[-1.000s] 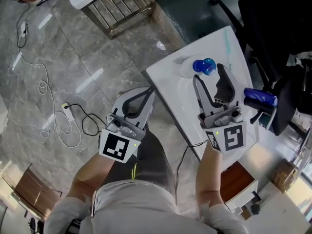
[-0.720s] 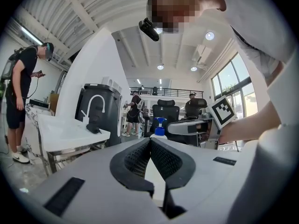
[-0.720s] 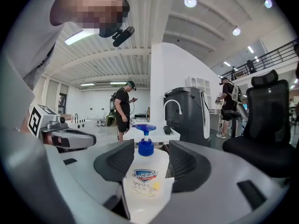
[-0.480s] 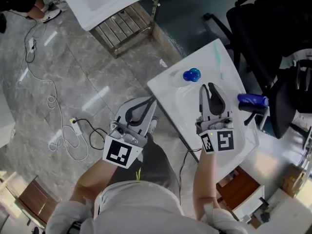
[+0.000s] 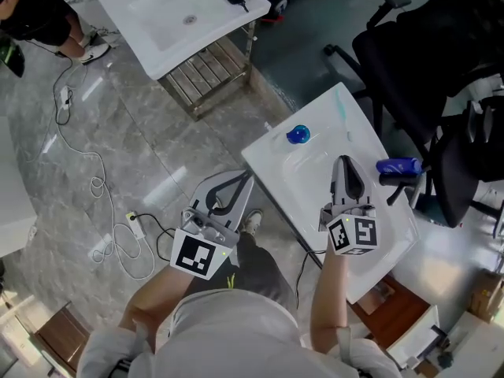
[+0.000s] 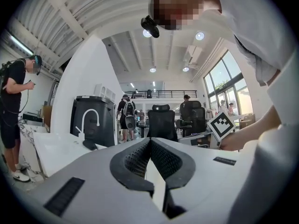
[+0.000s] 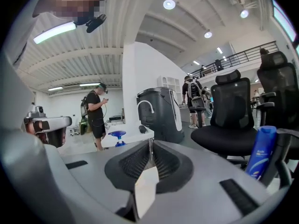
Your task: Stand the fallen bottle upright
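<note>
Reaching forward from the person's pale sleeves, both grippers are empty. The left gripper (image 5: 246, 177) hangs over the grey stone floor (image 5: 118, 132), just off the near edge of the white table (image 5: 311, 191). In its own view the ribbed pads (image 6: 140, 158) press flat together with nothing between them. The right gripper (image 5: 345, 161) is over the table. Its jaws have just been closing, and in its own view they now meet along one thin seam, holding nothing. Just beyond and to its right, at the table's right edge, is the blue bottle (image 5: 398, 165). The right gripper view shows the blue bottle (image 7: 261, 150) standing upright, apart from the jaws. Farther along the table, near its far left corner, rests a small blue knob-shaped thing (image 5: 298, 135), well apart from the bottle. A white cable (image 5: 102, 211) loops over the floor to the left. Behind the table stands a black office chair (image 5: 425, 61). Farther still, at the upper left, there is a second white slab with a sink basin (image 5: 157, 10) on a metal frame. A person in black (image 5: 35, 18) stands at the far left edge.
</note>
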Available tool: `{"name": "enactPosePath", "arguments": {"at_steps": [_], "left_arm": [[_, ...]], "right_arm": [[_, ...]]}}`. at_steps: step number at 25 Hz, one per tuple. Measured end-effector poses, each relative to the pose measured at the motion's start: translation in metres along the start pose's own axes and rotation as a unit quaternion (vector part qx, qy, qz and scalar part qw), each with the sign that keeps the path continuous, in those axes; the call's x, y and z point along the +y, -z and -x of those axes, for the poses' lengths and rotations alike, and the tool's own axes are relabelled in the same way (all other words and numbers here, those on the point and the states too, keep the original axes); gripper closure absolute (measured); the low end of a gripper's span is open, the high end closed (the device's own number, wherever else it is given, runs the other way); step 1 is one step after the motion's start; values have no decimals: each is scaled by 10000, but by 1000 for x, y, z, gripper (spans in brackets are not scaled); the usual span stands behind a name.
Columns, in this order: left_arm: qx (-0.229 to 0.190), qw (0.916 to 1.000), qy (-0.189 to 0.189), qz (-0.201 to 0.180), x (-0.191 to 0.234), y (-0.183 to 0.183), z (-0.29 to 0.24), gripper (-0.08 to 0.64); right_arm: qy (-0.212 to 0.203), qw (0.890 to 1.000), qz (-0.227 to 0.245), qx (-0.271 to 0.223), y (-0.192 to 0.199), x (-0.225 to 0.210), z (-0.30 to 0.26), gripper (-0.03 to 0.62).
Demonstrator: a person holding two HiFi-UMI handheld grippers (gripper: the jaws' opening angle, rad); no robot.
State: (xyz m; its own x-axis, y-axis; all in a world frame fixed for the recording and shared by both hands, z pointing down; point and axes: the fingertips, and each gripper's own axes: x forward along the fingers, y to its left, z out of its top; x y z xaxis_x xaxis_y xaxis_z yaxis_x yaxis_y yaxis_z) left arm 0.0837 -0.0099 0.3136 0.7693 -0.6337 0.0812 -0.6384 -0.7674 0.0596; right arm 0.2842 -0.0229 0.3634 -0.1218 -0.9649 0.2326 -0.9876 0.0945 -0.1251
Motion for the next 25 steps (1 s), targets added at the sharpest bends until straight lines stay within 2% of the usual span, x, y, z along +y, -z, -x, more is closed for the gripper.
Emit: {"name": "enactPosePath", "arguments": {"at_steps": [13, 18, 25], "left_arm": [[-516, 9980, 61, -365, -11, -77, 4, 541], [-725, 9962, 120, -457, -15, -105, 9, 541], [-1002, 9936, 291, -443, -21, -134, 15, 541]], "right_arm": [[1007, 9934, -467, -271, -38, -74, 77, 538], [1223, 9909, -316, -470, -66, -86, 106, 538], [1394, 9882, 219, -604, -102, -79, 132, 538]]}}
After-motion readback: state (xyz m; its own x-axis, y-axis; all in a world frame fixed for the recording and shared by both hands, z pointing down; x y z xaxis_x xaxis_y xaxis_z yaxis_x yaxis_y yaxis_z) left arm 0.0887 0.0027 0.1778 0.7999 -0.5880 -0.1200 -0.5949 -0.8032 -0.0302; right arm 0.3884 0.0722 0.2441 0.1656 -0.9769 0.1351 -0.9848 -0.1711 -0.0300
